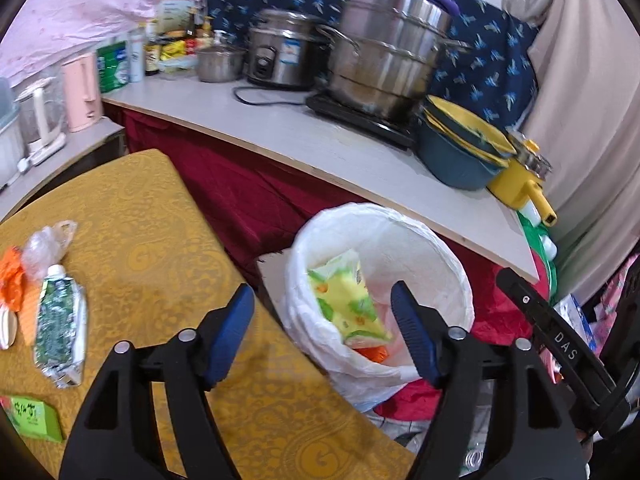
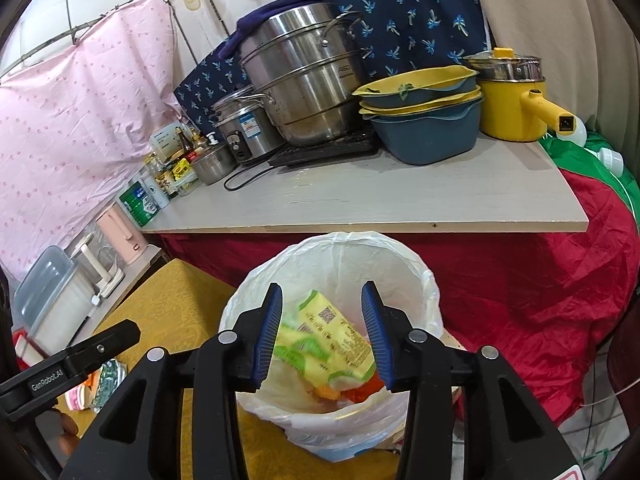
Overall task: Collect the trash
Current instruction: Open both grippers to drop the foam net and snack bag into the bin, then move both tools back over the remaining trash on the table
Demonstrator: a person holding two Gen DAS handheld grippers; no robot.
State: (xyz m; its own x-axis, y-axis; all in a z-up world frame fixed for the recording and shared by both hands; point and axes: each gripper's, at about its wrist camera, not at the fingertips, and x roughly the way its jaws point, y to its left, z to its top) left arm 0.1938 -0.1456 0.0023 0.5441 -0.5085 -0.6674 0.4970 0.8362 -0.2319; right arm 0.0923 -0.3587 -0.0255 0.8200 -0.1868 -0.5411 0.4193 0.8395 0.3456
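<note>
White-lined bin (image 2: 332, 264) centre frame, yellow wrapper (image 2: 328, 336) dropped inside. Right gripper (image 2: 322, 336) above it, fingers spread, empty. Left gripper (image 1: 322, 334) spread too. Next: toothpaste tube (image 1: 60, 320) lower left on table (image 1: 160, 240).

We look forward along each pair of jaws, tilted downward. Our left view sits over the yellow desk (image 1: 160, 264), beside the lined bin (image 1: 436, 248); our right view hangs close above it (image 2: 400, 252). Both share the bin and the counter (image 2: 360, 196).
</note>
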